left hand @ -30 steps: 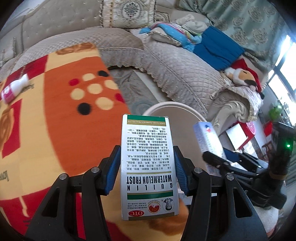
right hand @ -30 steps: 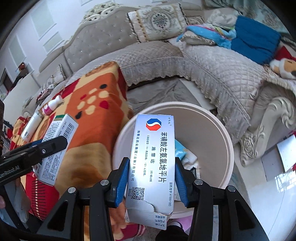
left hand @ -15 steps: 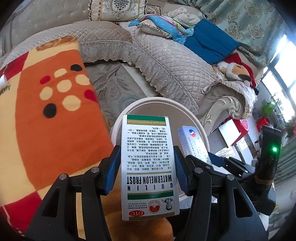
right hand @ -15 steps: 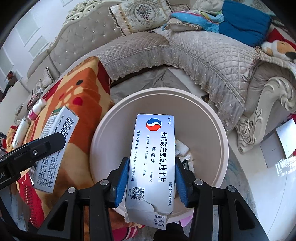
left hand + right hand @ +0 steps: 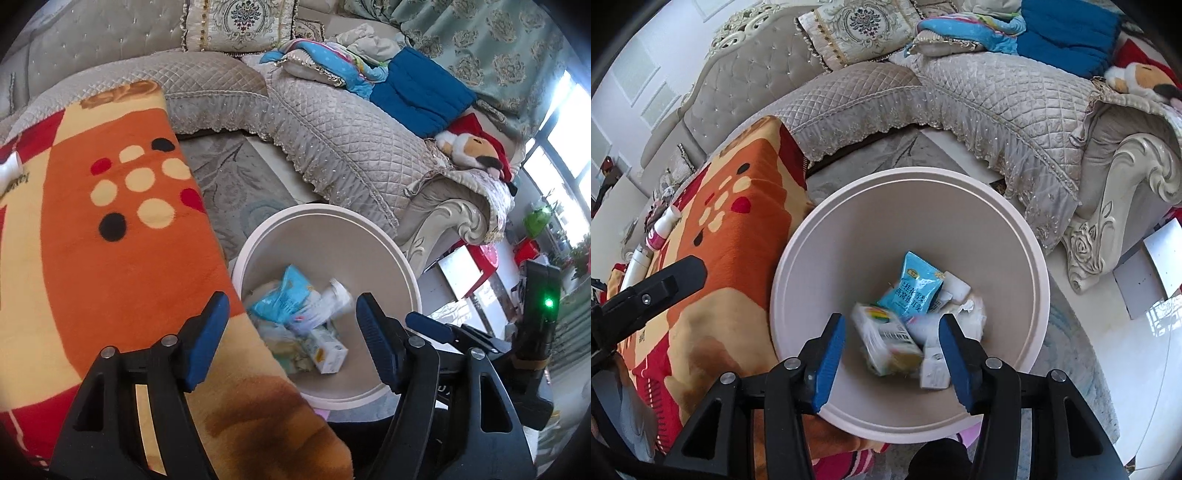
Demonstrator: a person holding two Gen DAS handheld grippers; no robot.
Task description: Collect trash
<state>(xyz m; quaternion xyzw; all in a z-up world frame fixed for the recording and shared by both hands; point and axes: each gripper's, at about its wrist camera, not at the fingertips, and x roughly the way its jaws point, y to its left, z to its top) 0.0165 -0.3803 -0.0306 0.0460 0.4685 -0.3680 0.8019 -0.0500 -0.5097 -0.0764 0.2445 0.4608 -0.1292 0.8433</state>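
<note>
A round white bin [image 5: 325, 212] [image 5: 908, 173] stands on the floor below both grippers. My left gripper [image 5: 291, 334] hangs over its left rim, jaws opening, nothing between the blue pads. My right gripper [image 5: 892, 356] is over the bin's near side, jaws opening and empty. Beneath them, blurred, a white and green medicine box [image 5: 886, 339] and a white box [image 5: 332, 297] drop onto the trash inside, among it a blue snack packet [image 5: 916, 284] [image 5: 291, 295] and a small carton [image 5: 328, 352]. One left finger [image 5: 661, 288] shows in the right wrist view, and a right finger [image 5: 428, 326] in the left wrist view.
An orange, red and yellow blanket [image 5: 110, 240] covers the surface left of the bin. A pink and white bottle [image 5: 663, 229] and a white tube [image 5: 635, 266] lie on it further left. A quilted grey sofa [image 5: 979, 99] with cushions and a plush toy [image 5: 476, 147] curves behind.
Both grippers let go of their medicine boxes, which fell into the bin. Both pairs of jaws stand wider, and the bin's contents are in view.
</note>
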